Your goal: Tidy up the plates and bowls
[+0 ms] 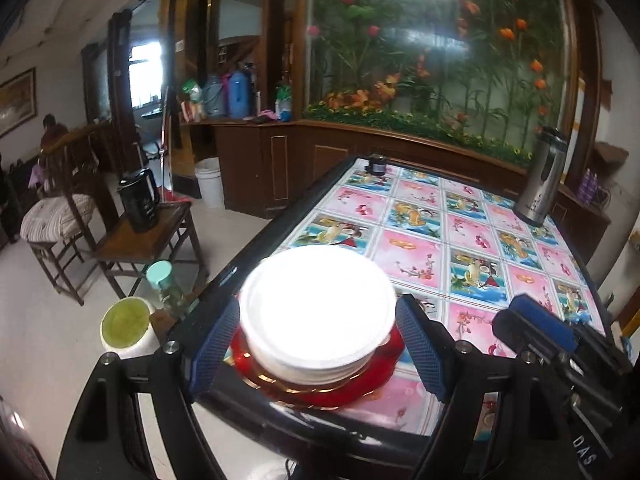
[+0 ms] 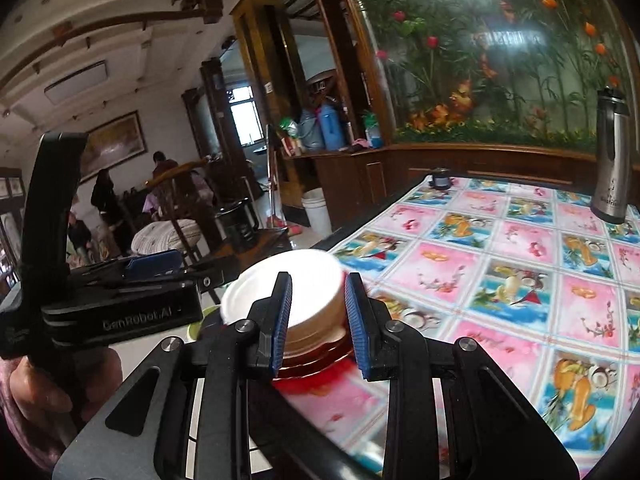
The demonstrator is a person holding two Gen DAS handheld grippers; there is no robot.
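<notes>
A stack of white bowls (image 1: 316,304) sits upside down on several red plates (image 1: 352,392) at the near left corner of the table (image 1: 412,248). My left gripper (image 1: 318,348) is open wide, and its blue pads flank the stack without visibly pressing on it. To the right, my right gripper (image 1: 520,320) hovers clear of the stack. In the right wrist view, the right gripper (image 2: 320,320) shows a narrow gap with nothing between the pads. The white bowls (image 2: 256,296) and red plates (image 2: 316,364) lie just beyond its fingertips.
A steel thermos (image 1: 540,184) stands at the table's far right, and a small black object (image 1: 376,164) at its far edge. Left of the table are a chair with a black kettle (image 1: 138,200), a green-lidded jar (image 1: 160,276) and a green-lined bowl (image 1: 124,326). A hand (image 2: 40,392) holds the left tool.
</notes>
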